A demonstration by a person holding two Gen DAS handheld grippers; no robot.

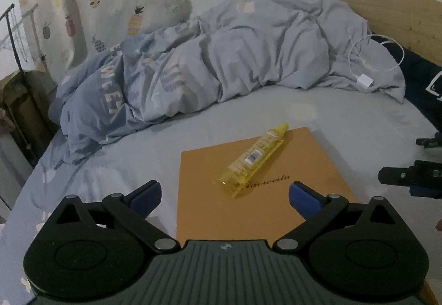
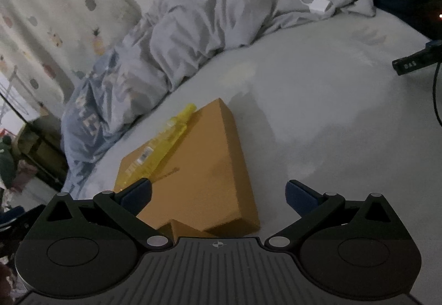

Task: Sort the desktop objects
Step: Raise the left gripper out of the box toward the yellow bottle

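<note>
On the bed (image 1: pixel 345 122), a yellow bottle (image 1: pixel 255 157) lies on a brown box (image 1: pixel 312 167); left claw (image 1: pixel 225 193) and right claw (image 2: pixel 219 194) gape wide, empty.

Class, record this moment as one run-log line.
left hand-held gripper: open, empty | right hand-held gripper: open, empty | yellow bottle: lying on tan box | box: on bed

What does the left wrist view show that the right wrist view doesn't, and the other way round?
Only the left wrist view shows the wooden headboard, a dark rack by the curtain, and the open right gripper at its edge. Only the right wrist view shows the box's side wall and a black device on the sheet. Both show the yellow bottle lying on the box, the duvet, the white charger, and open, empty fingers.
</note>
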